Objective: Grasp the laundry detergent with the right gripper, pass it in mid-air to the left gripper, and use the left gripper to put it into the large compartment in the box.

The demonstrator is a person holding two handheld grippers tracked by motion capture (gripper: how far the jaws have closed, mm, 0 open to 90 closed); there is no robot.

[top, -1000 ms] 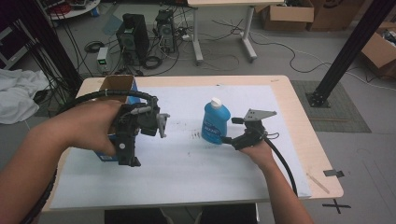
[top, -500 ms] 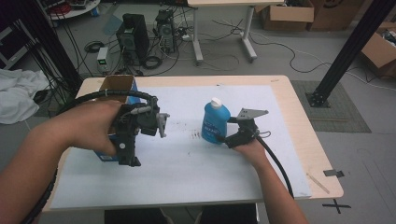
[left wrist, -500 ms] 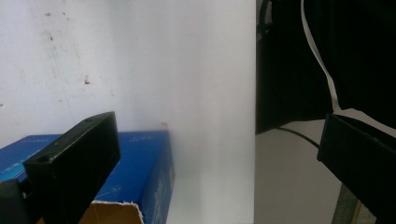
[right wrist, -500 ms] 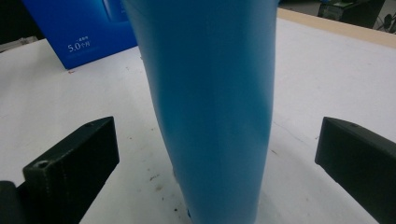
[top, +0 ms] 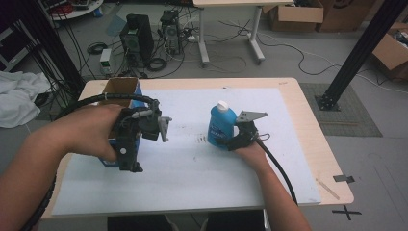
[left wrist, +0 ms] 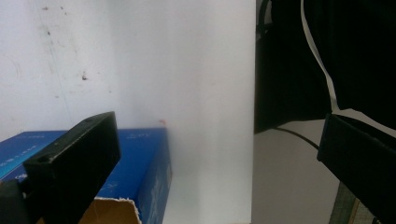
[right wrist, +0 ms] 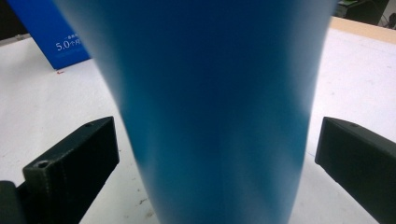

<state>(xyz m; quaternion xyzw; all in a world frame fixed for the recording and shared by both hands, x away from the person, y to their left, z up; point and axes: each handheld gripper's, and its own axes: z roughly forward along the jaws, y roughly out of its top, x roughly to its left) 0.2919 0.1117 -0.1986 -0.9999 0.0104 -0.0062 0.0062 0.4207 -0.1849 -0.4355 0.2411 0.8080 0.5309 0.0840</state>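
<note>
On the pale wooden table [top: 308, 120], covered by a white sheet, three things matter, taken from largest to smallest. At nine o'clock an open-topped blue cardboard box [top: 120, 91] is stood, partly hidden by the left hand. Near the centre, toward three o'clock, an upright blue plastic bottle with a white cap [top: 221, 126] is placed, well apart from the box.

The right gripper [top: 230, 142] is brought up against the bottle from five o'clock; in the right gripper view its jaws are spread wide, with the blue body [right wrist: 210, 112] set between them and a gap left on each side, so nothing is pinched yet. The left gripper [top: 164, 129] is held above the sheet just beside the box, its jaws likewise apart and empty, with the box corner [left wrist: 140, 177] seen below one jaw.

The main risk is judged to be tipping: the bottle is tall and narrow, and if one jaw is met before the other, it could be pushed over toward eleven o'clock. A low or off-centre grip on smooth plastic could also let it be squeezed out or swung once lifted.
</note>
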